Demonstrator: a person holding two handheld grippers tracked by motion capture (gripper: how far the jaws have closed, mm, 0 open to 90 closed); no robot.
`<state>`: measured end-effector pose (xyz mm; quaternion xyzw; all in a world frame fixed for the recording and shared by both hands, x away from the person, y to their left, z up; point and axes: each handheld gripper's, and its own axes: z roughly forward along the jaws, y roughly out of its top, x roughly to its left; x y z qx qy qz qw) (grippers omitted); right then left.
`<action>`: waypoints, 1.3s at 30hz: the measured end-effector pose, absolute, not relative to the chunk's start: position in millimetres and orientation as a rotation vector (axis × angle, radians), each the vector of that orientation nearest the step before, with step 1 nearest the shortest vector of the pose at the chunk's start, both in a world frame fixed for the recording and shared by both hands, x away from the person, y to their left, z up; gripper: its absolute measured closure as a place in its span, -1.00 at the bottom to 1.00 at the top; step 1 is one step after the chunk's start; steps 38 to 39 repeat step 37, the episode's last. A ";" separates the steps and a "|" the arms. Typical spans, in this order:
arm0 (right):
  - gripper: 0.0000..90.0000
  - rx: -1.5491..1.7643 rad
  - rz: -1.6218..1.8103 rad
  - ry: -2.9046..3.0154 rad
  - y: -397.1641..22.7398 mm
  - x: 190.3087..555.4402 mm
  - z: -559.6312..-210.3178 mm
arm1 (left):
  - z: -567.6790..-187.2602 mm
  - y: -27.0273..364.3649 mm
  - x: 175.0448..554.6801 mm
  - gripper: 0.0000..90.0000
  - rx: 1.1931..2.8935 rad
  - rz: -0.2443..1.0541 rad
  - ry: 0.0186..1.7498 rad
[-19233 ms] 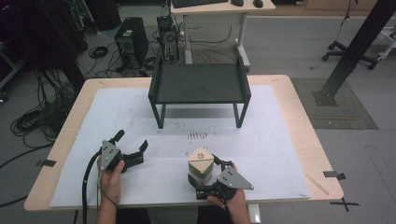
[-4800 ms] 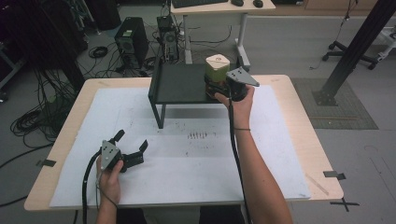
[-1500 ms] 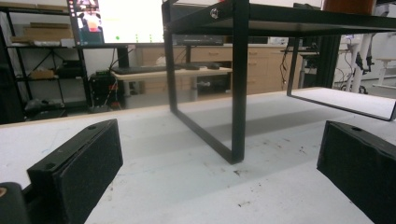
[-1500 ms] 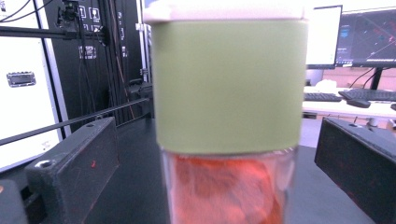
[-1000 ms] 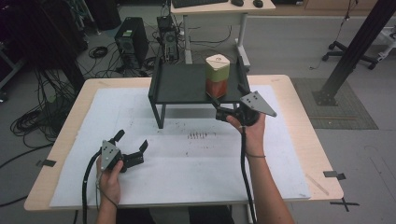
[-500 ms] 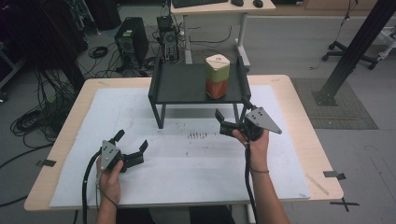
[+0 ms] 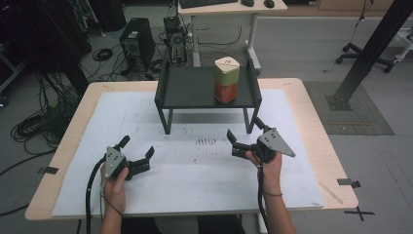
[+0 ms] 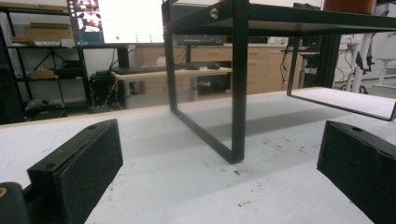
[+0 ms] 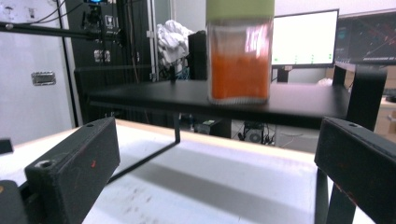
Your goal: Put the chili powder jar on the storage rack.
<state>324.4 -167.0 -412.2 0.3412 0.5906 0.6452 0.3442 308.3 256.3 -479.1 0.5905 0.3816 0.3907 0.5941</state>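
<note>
Grey floor (image 7: 292,44), tangled cables (image 7: 39,122), desk (image 7: 229,7)

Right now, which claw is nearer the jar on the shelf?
The right claw: it sits just before the shelf leg below the jar; the left claw is farther away.

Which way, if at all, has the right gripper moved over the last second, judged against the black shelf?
Yes. The right gripper has pulled back from the shelf toward the person, open, leaving the jar standing on the shelf.

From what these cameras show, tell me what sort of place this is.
Probably a lab or workshop: a computer tower amid loose cables on the floor, lit monitors behind, and a paper-covered table carrying a black shelf with a jar.
</note>
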 end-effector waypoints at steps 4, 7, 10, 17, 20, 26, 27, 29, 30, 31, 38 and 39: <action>-1.00 0.903 1.664 1.543 -169.3 321.3 -426.8 | -479.1 256.3 308.3 -0.99 1.373 0.908 0.886; -1.00 0.919 1.663 1.547 -171.3 319.2 -436.0 | -479.2 256.2 308.3 -0.99 1.371 0.907 0.886; -1.00 0.934 1.666 1.547 -173.3 317.7 -443.5 | -479.1 256.2 308.4 -0.99 1.371 0.907 0.886; -1.00 0.964 1.670 1.554 -176.4 314.9 -459.6 | -479.1 256.3 308.4 -0.99 1.372 0.907 0.887; -1.00 0.982 1.673 1.556 -177.5 313.7 -466.0 | -479.1 256.3 308.4 -0.99 1.372 0.906 0.888; -1.00 0.993 1.672 1.564 -178.6 312.8 -473.4 | -479.1 256.3 308.4 -0.99 1.372 0.906 0.887; -1.00 0.995 1.677 1.561 -179.0 312.8 -473.6 | -479.1 256.3 308.4 -0.99 1.372 0.906 0.888; -1.00 1.001 1.675 1.559 -179.5 313.1 -474.3 | -479.1 256.3 308.4 -0.99 1.372 0.906 0.888; -1.00 1.003 1.677 1.557 -179.7 313.2 -474.6 | -479.1 256.3 308.4 -0.99 1.372 0.906 0.888; -1.00 1.003 1.679 1.555 -179.8 313.2 -474.6 | -479.1 256.3 308.4 -0.99 1.372 0.907 0.887; -1.00 1.000 1.681 1.555 -179.6 312.4 -475.1 | -479.2 256.2 308.3 -0.99 1.372 0.908 0.886; -1.00 1.000 1.681 1.555 -179.6 312.4 -475.1 | -479.2 256.2 308.3 -0.99 1.372 0.908 0.886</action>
